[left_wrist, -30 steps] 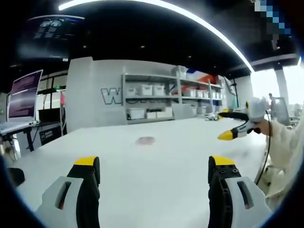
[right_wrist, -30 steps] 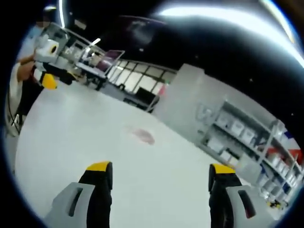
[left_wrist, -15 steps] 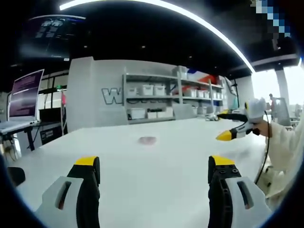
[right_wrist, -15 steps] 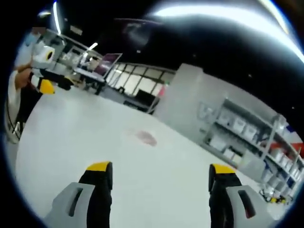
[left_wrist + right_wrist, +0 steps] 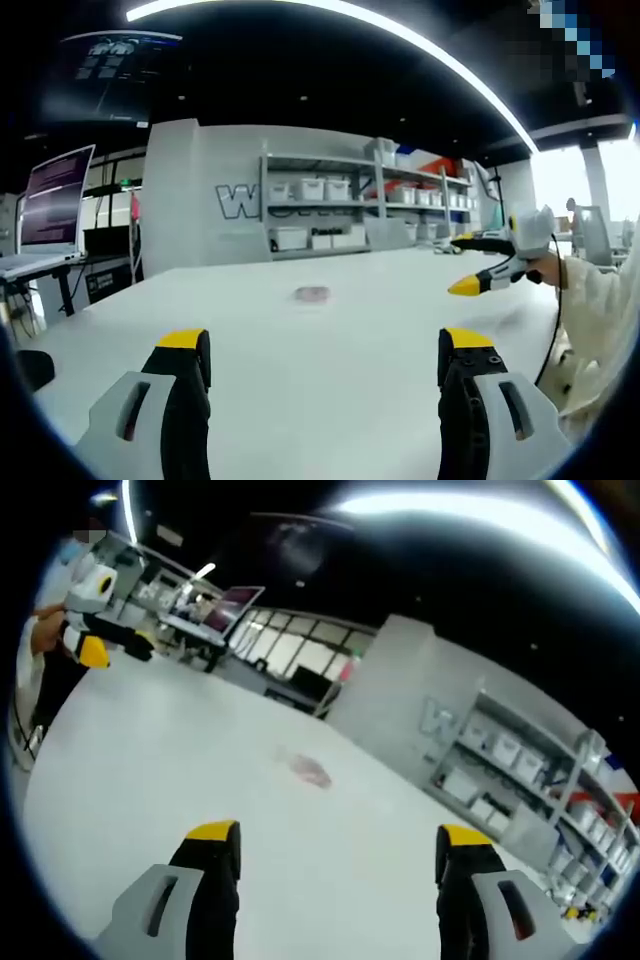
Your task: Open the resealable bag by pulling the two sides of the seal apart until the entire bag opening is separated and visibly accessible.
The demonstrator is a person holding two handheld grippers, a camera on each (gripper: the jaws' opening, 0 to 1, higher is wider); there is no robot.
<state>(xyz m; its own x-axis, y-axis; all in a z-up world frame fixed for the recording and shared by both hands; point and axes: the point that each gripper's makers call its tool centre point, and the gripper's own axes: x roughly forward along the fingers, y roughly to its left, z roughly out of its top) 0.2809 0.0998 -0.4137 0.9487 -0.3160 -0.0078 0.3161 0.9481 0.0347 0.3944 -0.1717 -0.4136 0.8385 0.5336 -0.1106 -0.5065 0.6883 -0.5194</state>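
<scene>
Left gripper view has the resealable bag [image 5: 313,294] lying flat on the white desk [image 5: 330,380], far ahead and almost on the centre line between the jaws of the left claw [image 5: 325,352], which stand wide apart, holding nothing. The right claw [image 5: 465,286] hovers to the right, off the bag. Right gripper view puts the bag [image 5: 308,769] ahead and slightly left of the empty, spread right claw [image 5: 335,838]. Neither looks clearly nearer; the bag's long axis is too small to judge.
</scene>
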